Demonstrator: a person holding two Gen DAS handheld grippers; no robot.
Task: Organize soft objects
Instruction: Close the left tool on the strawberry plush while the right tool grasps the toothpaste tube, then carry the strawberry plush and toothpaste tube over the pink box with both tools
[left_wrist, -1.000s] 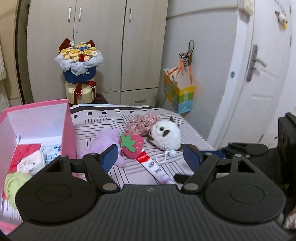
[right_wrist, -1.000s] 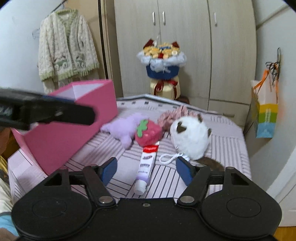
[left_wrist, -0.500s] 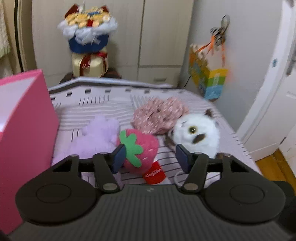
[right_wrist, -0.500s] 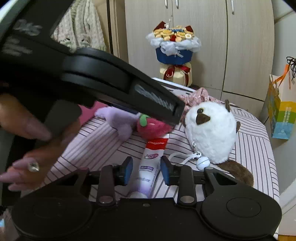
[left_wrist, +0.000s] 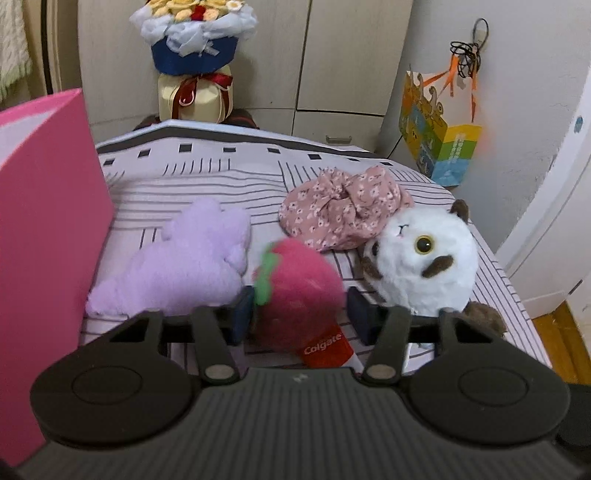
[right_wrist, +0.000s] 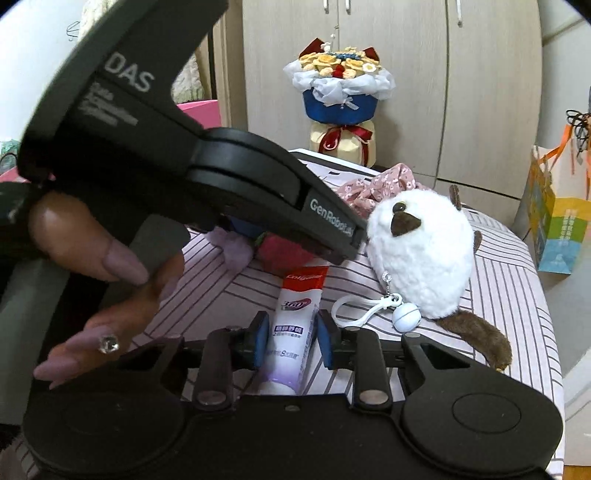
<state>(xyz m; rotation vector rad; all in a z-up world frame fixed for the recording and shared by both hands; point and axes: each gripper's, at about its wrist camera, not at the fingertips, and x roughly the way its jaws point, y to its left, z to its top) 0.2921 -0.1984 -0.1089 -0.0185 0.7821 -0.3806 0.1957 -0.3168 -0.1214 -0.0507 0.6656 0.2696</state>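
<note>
Low in the middle of the left view, the left tongs (left_wrist: 300, 310) have just been closing and now squeeze the red strawberry toy (left_wrist: 299, 291) on the striped bed (left_wrist: 207, 184), while the right tongs (right_wrist: 291, 338) have just been closing and pinch the toothpaste tube (right_wrist: 291, 325) near the bottom.

Striped bed (left_wrist: 207, 177) carries plush toys (left_wrist: 177, 258), toothpaste (right_wrist: 295, 314).
</note>
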